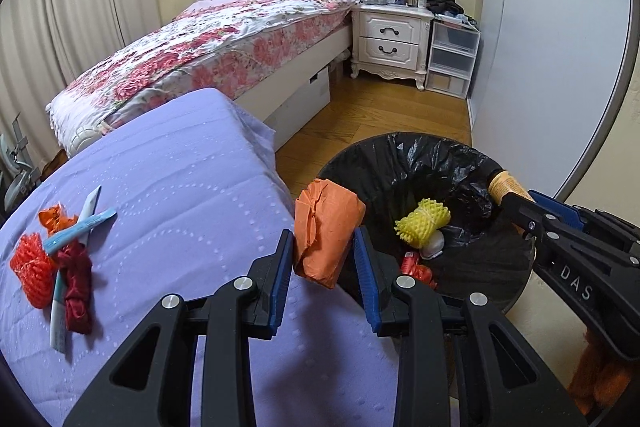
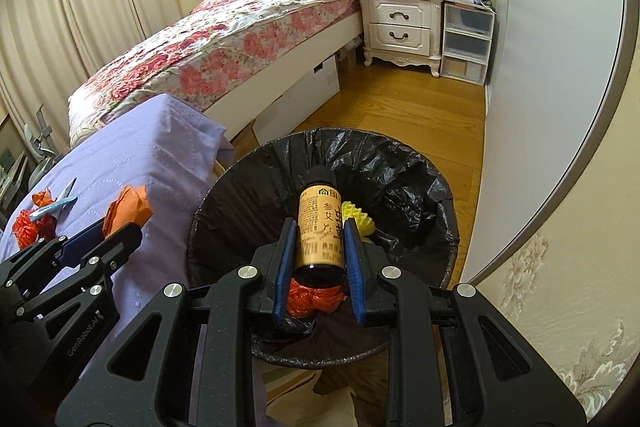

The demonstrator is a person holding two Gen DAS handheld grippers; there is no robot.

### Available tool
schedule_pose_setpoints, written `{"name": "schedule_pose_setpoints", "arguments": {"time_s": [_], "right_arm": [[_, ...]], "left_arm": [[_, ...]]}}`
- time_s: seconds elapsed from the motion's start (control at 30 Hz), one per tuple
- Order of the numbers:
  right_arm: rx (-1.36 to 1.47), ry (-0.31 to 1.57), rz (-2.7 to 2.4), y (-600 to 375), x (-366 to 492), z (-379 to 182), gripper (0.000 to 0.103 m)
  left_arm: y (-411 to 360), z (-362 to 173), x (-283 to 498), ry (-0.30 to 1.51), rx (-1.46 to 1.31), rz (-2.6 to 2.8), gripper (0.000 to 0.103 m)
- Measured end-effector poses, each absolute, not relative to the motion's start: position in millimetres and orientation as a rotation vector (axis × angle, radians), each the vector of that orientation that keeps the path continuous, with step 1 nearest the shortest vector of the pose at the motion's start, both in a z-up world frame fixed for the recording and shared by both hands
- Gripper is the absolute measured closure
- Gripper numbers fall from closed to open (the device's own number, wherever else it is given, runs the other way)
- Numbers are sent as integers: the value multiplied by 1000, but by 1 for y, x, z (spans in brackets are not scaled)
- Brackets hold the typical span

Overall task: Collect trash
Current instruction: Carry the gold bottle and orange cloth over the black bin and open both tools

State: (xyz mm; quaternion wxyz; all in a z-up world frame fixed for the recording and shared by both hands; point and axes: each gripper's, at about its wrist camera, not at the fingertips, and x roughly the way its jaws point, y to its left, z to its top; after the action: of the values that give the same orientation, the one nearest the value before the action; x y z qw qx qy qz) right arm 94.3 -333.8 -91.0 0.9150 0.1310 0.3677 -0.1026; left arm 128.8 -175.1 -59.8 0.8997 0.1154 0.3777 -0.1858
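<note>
Orange paper wad [image 1: 326,231] clamped in my left gripper [image 1: 324,259], jaws closed on it, held at the lavender-covered desk [image 1: 180,187] edge beside the bin [image 1: 420,163]. My right gripper [image 2: 319,259] grips an amber bottle [image 2: 321,227] over the black-lined bin. Red net [image 1: 30,269], wrappers [image 1: 76,227] remain on the desk.

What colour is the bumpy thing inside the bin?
Yellow: the foam net in the bin, clearest from the left wrist.

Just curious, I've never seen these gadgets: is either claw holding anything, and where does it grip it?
Both are. The left claw pinches a crumpled orange paper wad by its sides; the right claw grips a small brown bottle around its labelled body, above the trash bin.
</note>
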Motion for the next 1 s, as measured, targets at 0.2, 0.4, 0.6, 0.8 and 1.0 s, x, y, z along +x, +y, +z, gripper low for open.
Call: {"name": "schedule_pose_setpoints", "arguments": {"time_s": [0.2, 0.4, 0.6, 0.8, 1.0], "right_arm": [[290, 761, -229, -341, 98, -95, 79], [299, 763, -246, -345, 98, -97, 79], [299, 756, -255, -347, 98, -96, 70], [300, 747, -266, -348, 96, -94, 65], [307, 747, -271, -348, 93, -93, 60]], "left_arm": [[-184, -67, 135, 801, 255, -389, 71], [-188, -68, 135, 812, 276, -404, 70], [-189, -64, 132, 789, 284, -398, 50], [-185, -63, 133, 786, 268, -387, 41], [-176, -59, 131, 776, 251, -367, 37]]}}
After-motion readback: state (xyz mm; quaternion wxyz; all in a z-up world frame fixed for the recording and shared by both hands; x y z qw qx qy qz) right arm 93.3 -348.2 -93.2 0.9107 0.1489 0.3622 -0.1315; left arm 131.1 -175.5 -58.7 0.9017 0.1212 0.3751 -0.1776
